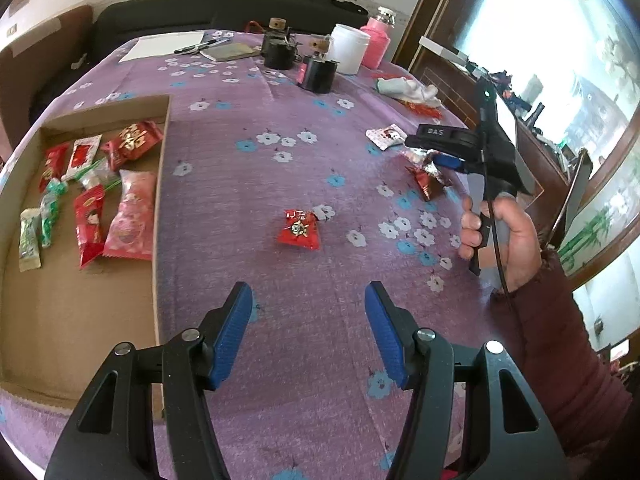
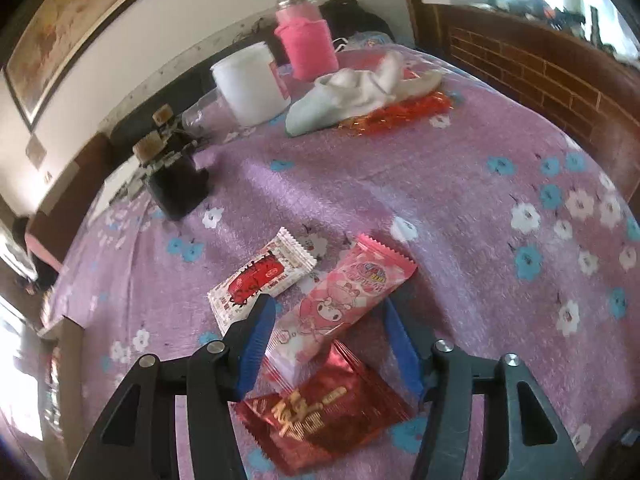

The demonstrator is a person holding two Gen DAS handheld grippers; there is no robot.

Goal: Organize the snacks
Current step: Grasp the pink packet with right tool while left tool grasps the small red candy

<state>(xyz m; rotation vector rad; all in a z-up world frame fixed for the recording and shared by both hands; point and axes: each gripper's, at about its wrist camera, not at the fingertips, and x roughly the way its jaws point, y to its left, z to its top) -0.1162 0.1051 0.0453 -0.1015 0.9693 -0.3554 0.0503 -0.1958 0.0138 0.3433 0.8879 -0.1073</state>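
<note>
Between our right gripper's point(image 2: 326, 334) spread fingers lies a pink snack packet point(image 2: 344, 300), long axis running away up-right, over a dark red packet point(image 2: 320, 412). Only our left view shows the open left gripper point(image 1: 308, 334), a red candy point(image 1: 301, 229) beyond it on the counter point(image 1: 248, 184), and the cardboard box point(image 1: 72, 320) of snacks.

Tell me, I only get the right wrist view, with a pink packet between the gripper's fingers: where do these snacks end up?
Observer: In a cardboard box on the cloth, left of the left gripper. Several packets already lie in it.
Visitor: Is that other gripper busy?
Observer: No. It is open and holds nothing.
Visitor: Anything loose that I can't see?
Observer: One red candy, alone on the cloth ahead of the left gripper.
</note>
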